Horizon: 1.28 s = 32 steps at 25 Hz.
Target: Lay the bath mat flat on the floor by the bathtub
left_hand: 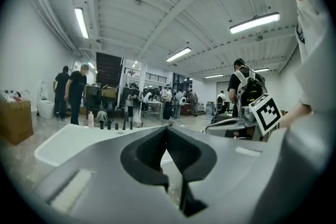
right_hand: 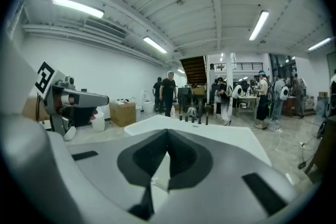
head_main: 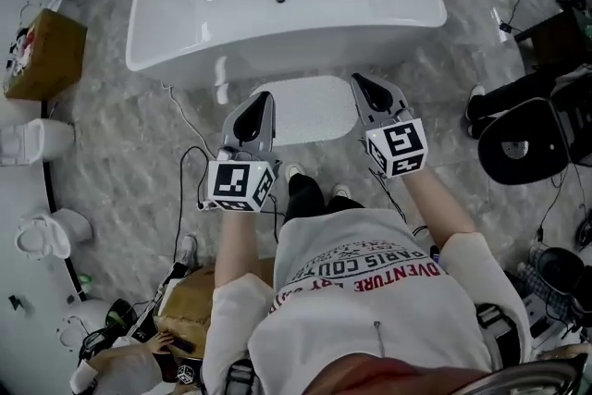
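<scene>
A pale bath mat [head_main: 310,111] lies flat on the floor against the front of the white bathtub [head_main: 148,23]. My left gripper [head_main: 262,97] is held in the air over the mat's left edge, and my right gripper [head_main: 359,79] over its right edge. Both are shut with nothing between the jaws. In the left gripper view the fingertips [left_hand: 167,127] meet above the tub's rim [left_hand: 68,144], with the right gripper [left_hand: 236,126] beside it. In the right gripper view the jaws [right_hand: 168,131] are also pressed together over the tub [right_hand: 220,136], and the left gripper [right_hand: 73,98] shows at the left.
A cardboard box [head_main: 42,55] and white toilets [head_main: 37,141] stand along the left. A black round stool [head_main: 527,143] and gear sit at the right. Cables [head_main: 190,171] trail on the floor by my feet. A person crouches behind me at lower left [head_main: 120,356].
</scene>
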### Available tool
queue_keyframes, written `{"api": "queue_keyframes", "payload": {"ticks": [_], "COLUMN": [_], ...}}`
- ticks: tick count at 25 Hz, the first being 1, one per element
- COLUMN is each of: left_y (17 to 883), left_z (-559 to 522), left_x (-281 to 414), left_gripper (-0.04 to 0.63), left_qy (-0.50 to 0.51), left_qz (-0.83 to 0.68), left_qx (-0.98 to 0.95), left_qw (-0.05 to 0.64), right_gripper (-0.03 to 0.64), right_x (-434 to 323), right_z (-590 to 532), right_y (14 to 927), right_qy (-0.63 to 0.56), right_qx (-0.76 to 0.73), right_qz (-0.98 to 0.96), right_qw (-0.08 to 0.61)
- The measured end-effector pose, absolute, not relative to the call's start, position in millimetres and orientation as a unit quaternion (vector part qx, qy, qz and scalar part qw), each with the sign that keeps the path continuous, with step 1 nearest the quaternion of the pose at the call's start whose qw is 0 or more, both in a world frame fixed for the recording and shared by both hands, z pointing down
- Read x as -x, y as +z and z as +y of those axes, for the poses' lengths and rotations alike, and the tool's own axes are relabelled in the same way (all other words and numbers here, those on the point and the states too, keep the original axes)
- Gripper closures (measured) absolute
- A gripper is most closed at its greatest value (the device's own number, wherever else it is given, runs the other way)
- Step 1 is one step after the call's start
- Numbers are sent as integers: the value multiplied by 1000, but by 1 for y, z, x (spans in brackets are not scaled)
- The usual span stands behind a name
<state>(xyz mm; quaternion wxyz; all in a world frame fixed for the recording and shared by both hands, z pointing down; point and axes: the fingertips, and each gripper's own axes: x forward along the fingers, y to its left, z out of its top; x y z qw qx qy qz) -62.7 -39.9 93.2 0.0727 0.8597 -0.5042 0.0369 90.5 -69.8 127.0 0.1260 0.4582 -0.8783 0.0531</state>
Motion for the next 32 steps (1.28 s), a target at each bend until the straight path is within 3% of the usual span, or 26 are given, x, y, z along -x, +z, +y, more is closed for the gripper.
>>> {"api": "queue_keyframes", "payload": {"ticks": [11, 32], "left_y": [-12, -12], "left_z": [10, 44], "left_x": [65, 66], "left_gripper": [583, 583], "left_qy": [-10, -2], "left_qz": [-515, -542], "left_qx": [-856, -840], "left_qw": [-29, -13], "right_gripper": [609, 609], "right_x": [-101, -86], "right_z": [-26, 15], "right_y": [25, 9], "right_qy": [-12, -17], "right_qx": [-455, -424], "right_qz": [-888, -904], "right_qw": [62, 40]}}
